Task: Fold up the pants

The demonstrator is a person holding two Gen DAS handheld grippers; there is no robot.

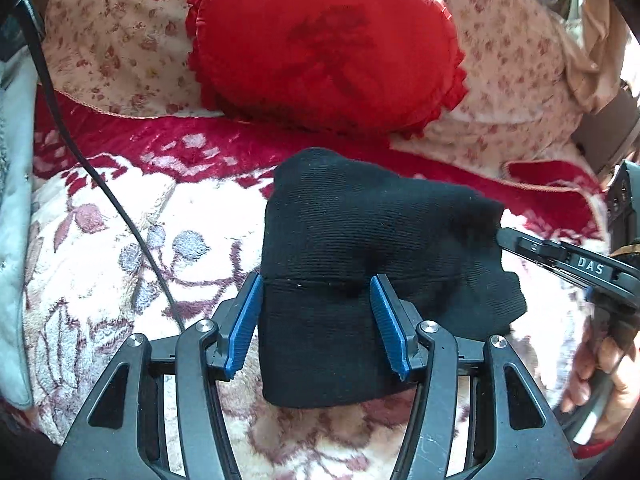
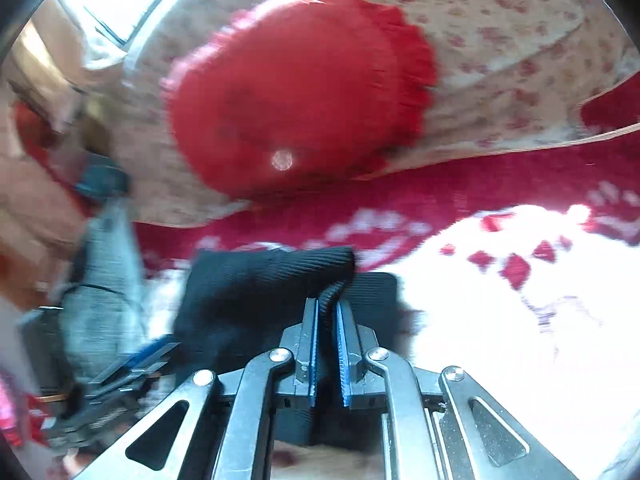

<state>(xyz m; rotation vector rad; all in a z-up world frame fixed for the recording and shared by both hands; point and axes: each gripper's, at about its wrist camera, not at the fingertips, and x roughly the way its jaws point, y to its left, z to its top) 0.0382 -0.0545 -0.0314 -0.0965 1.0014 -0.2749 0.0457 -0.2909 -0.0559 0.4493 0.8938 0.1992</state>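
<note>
Black knit pants (image 1: 360, 220) lie folded into a thick bundle on a red and white floral blanket (image 1: 100, 280). My left gripper (image 1: 317, 280) stands open over the near part of the bundle. One blue pad is at the fabric's left edge, the other rests over its middle. My right gripper (image 2: 327, 302) is shut on a ribbed fold of the pants (image 2: 248, 280), pinched between its blue pads. In the left wrist view the right gripper (image 1: 502, 236) holds the bundle's right edge, with a person's hand (image 1: 612, 364) behind it. The right wrist view is blurred.
A round red ruffled cushion (image 1: 324, 44) leans on a pale flowered quilt (image 1: 112, 40) behind the pants. A black cable (image 1: 100, 184) crosses the blanket on the left. Grey cloth (image 1: 12, 200) lines the far left edge.
</note>
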